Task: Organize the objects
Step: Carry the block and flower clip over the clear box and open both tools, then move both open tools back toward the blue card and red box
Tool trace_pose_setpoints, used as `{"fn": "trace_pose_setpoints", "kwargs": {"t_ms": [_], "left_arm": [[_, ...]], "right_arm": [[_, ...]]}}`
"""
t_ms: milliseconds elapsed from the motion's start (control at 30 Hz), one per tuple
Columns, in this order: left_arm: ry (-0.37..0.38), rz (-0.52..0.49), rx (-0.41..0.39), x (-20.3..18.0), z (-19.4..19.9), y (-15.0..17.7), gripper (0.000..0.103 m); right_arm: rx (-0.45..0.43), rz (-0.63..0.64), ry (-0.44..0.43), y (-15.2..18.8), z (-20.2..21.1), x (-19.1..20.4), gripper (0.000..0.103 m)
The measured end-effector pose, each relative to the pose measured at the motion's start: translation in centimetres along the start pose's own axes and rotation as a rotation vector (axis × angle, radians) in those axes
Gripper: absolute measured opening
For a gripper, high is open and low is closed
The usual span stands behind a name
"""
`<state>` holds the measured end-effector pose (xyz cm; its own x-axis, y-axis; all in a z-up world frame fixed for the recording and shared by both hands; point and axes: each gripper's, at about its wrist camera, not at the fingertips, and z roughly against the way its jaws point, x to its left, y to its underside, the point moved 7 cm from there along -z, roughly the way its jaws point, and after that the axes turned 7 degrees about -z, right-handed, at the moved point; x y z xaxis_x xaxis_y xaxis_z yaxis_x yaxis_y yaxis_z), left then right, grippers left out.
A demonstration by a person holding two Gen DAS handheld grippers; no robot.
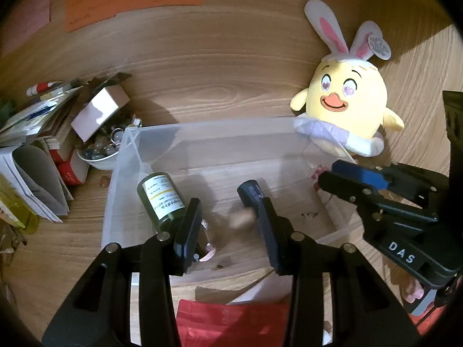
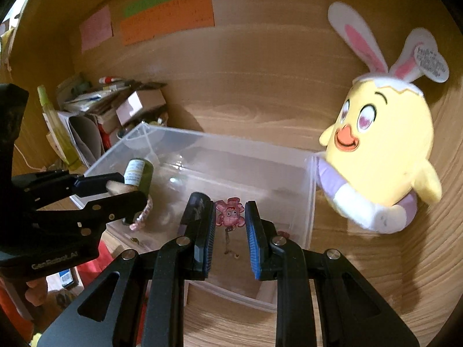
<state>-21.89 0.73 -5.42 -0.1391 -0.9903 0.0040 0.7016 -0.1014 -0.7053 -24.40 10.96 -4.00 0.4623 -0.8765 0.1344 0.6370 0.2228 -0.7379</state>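
A clear plastic bin (image 1: 208, 136) (image 2: 231, 150) stands on the wooden desk. Inside lie a green bottle with a white label (image 1: 160, 196) (image 2: 139, 173), a dark tube (image 1: 250, 192) (image 2: 196, 206), a pink charm (image 2: 230, 212) and a pink beaded bracelet (image 2: 141, 217). A blurred beige object (image 1: 241, 218) (image 2: 117, 186) is between the jaws of my open left gripper (image 1: 231, 219) (image 2: 127, 189), over the bin. My right gripper (image 2: 230, 234) (image 1: 327, 179) is open and empty above the bin's right part, with the pink charm seen between its fingers.
A yellow chick plush with bunny ears (image 1: 344, 107) (image 2: 382, 150) leans on the bin's right corner. Books, papers, a small box (image 1: 98, 112) and a bowl of beads (image 1: 101, 150) crowd the left. Red packets (image 1: 231, 324) lie in front. Coloured notes (image 2: 167, 17) hang on the back wall.
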Motion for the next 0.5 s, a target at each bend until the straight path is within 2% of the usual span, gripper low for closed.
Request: {"fn": "trace_pose_setpoints", "kwargs": {"t_ms": [233, 367, 500], "left_arm": [[0.032, 0.001, -0.001, 0.0, -0.2, 0.1, 0.042], [0.031, -0.003, -0.015, -0.1, 0.1, 0.1, 0.056], [0.021, -0.014, -0.038, -0.2, 0.8, -0.1, 0.06]], "right_arm": [[0.044, 0.008, 0.019, 0.9, -1.3, 0.1, 0.019], [0.061, 0.018, 0.036, 1.1, -2.0, 0.2, 0.019], [0.069, 0.02, 0.048, 1.2, -2.2, 0.2, 0.019]]}}
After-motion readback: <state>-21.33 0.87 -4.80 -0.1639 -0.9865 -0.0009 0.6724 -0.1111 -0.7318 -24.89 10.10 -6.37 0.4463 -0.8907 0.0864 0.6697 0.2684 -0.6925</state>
